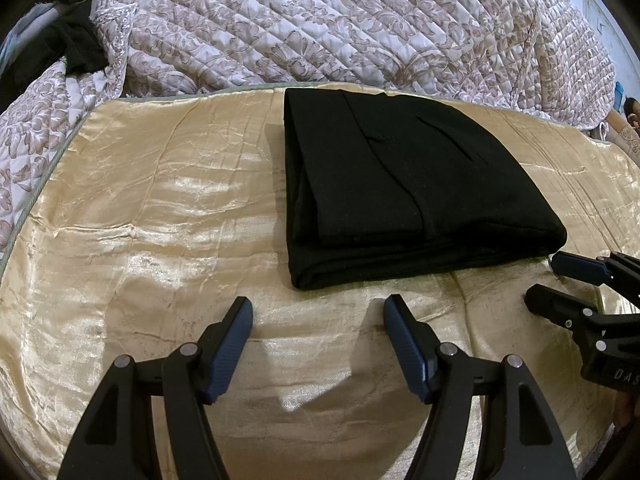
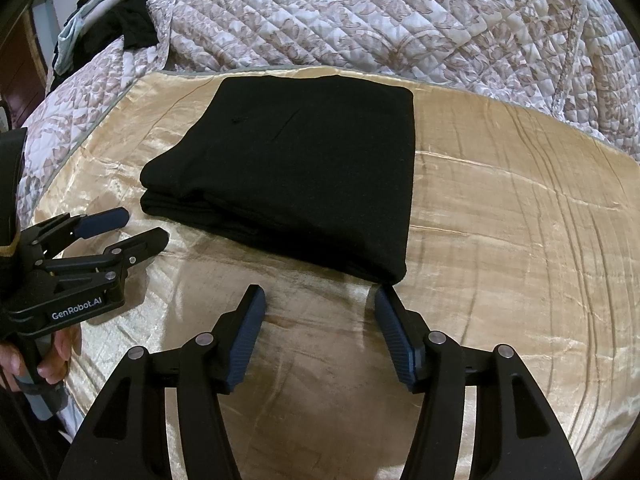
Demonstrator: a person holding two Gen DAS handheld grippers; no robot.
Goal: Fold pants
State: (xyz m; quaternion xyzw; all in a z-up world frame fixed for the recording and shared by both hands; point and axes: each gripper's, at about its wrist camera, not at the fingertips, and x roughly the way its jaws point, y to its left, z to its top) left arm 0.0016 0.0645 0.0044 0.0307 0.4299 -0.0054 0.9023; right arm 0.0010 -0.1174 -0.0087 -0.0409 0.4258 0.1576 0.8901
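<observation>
The pants (image 1: 400, 184) are seen folded into a thick black rectangle on the gold sheet (image 1: 160, 200) spread over the bed, nearer the sheet's far edge, where the quilt (image 1: 320, 20) is bunched just behind them. Wide bare sheet is left to both sides of the pants and in front of them, toward the cameras. The stacked fold edges are turned toward the near side, and the right near corner is found just beside the tip of the right tongs (image 2: 320, 304). The left tongs (image 1: 318, 312) are held a little short of the near edge. Both tongs are pointed steeply down at the sheet, side by side, with jaws spread well apart and nothing gripped between them. A hand (image 2: 48, 356) is seen wrapped round the left handle. A dark garment (image 2: 136, 20) is seen at the far left.
</observation>
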